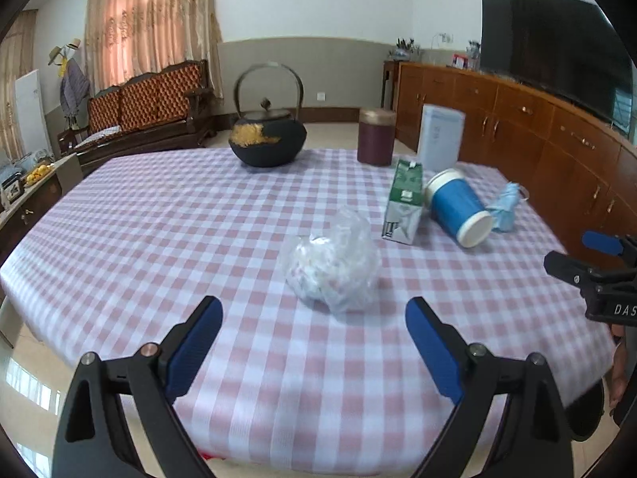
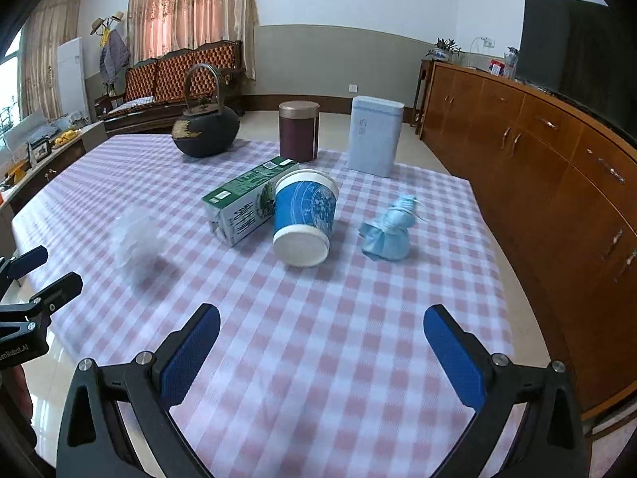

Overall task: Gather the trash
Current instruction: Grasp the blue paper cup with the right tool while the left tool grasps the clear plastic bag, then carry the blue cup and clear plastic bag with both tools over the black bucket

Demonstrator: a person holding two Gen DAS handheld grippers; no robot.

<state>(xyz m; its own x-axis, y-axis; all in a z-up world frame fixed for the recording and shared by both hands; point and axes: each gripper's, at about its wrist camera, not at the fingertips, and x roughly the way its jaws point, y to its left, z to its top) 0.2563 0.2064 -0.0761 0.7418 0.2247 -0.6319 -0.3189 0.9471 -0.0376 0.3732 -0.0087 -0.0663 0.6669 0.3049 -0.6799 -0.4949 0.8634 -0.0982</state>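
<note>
The crumpled plastic bag is blurred in the right wrist view; its contents cannot be told. It lies on the checked table, near the green carton. Left gripper and right gripper are held released, empty.

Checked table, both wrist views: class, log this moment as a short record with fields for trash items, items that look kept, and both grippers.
Surface: checked table
Trash lying: crumpled plastic bag; green carton on its side; blue paper cup tipped over; wadded blue mask
Upright at far edge: black kettle, maroon canister, white box
Left gripper: open, empty
Right gripper: open, empty
</note>
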